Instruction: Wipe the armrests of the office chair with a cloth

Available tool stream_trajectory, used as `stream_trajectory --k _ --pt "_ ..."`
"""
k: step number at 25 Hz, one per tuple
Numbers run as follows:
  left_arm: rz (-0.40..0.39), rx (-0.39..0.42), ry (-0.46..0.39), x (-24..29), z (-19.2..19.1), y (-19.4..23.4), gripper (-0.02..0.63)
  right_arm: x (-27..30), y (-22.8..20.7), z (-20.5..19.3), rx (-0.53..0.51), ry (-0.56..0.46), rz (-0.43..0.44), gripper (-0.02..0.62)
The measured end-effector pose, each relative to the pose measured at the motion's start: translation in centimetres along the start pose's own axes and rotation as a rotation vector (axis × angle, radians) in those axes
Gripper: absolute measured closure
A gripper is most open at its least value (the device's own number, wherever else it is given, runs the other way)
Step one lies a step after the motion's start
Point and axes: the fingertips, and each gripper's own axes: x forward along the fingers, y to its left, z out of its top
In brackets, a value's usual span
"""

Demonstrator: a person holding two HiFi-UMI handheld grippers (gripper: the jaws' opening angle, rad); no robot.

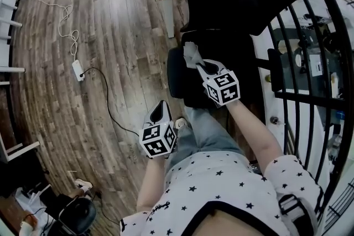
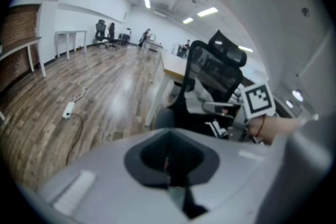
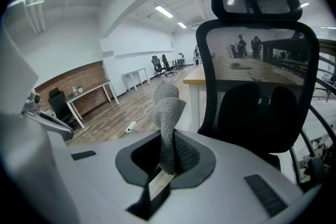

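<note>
1. At the far left the wood floor (image 1: 110,19) runs wide. A white power strip (image 1: 78,70) lies on it, with a pale cord looping toward the floor's top edge and a black cable (image 1: 108,102) trailing toward the person.
2. The left gripper (image 1: 161,109) hangs over the floor, just left of the person's knee (image 1: 193,119) and near the chair's left edge. Its jaws are pressed together with nothing between them.
3. The cloth (image 1: 191,54) is grey and knitted. It is pinched at its lower end and stands up out of the jaws in a crumpled bunch, over the left side of the chair and in front of the backrest.
4. The right gripper (image 1: 202,66) is clamped on the cloth, its marker cube (image 1: 222,87) turned up toward the person's head.
5. The chair (image 1: 238,3) is black, with a mesh backrest (image 3: 257,60) and a headrest (image 3: 260,2) on top.
6. From the left gripper's side an armrest (image 2: 216,107) shows as a grey bar, with the right gripper's cube just beside it. Whether the cloth touches that armrest I cannot tell.
7. At the right edge a black railing (image 1: 298,96) curves past the chair.
</note>
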Motion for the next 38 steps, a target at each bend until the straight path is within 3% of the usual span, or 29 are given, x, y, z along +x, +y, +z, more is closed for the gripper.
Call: stream_trajectory --k 9,22,38 --pt "0.027 -0.030 0.030 2.3 -0.1 0.4 0.604 5.6 -3.3 -0.4 -0.068 0.054 -0.023 0.558" --pt "0.032 -0.054 0.060 4.4 0.3 1.6 0.604 11.9 -5.9 -2.4 -0.245 0.196 -0.101 0.558" --pt "0.042 -0.076 0.083 5.5 -0.8 2.3 0.604 14.7 -2.1 -4.9 -0.240 0.274 0.010 0.558"
